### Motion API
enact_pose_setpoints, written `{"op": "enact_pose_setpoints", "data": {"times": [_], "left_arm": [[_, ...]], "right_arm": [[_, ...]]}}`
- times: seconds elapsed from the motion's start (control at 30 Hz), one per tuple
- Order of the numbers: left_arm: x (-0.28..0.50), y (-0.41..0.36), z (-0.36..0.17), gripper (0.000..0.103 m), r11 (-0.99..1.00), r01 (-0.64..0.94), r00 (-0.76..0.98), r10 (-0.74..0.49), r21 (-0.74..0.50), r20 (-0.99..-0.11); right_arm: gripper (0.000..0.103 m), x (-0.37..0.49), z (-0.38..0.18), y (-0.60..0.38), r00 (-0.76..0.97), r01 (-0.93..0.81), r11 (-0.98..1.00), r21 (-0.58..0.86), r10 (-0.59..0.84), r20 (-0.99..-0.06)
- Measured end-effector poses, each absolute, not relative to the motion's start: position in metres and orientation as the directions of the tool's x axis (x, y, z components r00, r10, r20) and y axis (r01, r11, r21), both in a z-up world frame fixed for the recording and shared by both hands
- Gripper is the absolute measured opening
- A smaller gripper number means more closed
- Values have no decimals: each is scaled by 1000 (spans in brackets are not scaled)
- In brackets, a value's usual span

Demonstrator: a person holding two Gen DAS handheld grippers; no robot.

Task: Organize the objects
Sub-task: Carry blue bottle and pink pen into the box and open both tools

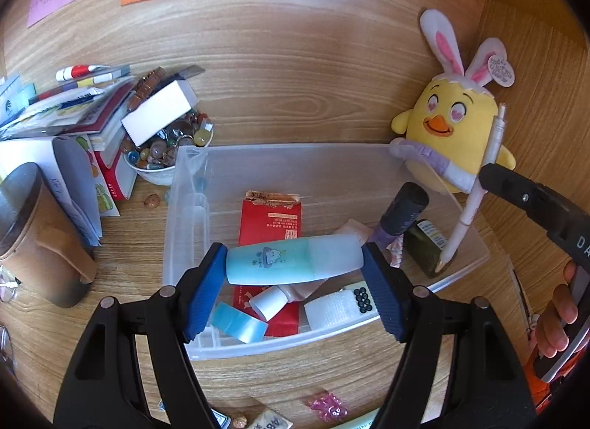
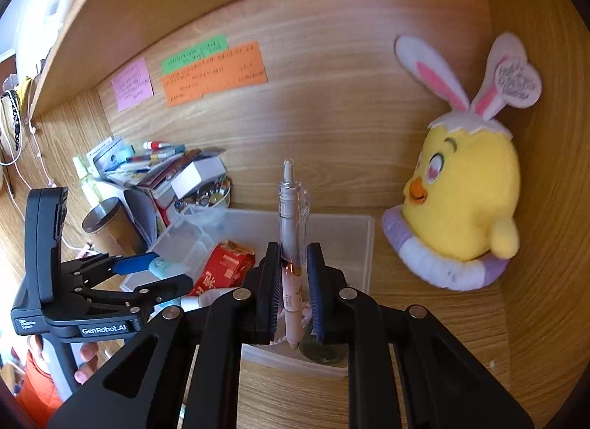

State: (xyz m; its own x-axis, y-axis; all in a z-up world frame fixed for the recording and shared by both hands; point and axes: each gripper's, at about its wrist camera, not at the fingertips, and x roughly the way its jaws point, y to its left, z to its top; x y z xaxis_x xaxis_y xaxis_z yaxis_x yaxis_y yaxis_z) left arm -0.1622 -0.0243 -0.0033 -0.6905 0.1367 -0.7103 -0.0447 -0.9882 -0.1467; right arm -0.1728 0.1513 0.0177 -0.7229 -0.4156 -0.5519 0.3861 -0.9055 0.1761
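Here the left gripper [image 1: 295, 267] jaws clamp a blue tube [image 1: 295, 261] endwise, while the right gripper [image 2: 294, 289] jaws pinch an upright pen [image 2: 291, 244] between them.

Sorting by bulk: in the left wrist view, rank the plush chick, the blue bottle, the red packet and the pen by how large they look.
1. plush chick
2. blue bottle and red packet: similar, packet partly covered
3. pen
Nearness skews this.
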Motion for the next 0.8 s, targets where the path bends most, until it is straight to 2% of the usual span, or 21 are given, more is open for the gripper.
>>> {"op": "enact_pose_setpoints", "data": {"times": [0.3,0.6,0.77,0.8], "left_arm": [[-172,-19,-14,73,-987,-73,-666,153,-140,-730],[-170,-17,-12,77,-986,-86,-670,164,-143,-724],[-164,-20,-7,84,-983,-80,-680,174,-164,-713],[-163,-21,-6,87,-983,-78,-682,174,-165,-711]], "right_arm": [[13,-186,-8,137,-668,394,-905,163,-403,-625],[14,-191,-16,132,-659,383,-909,161,-391,-643],[37,-188,-15,132,-674,369,-918,144,-370,-639],[39,-187,-14,132,-679,367,-919,141,-369,-634]]}}
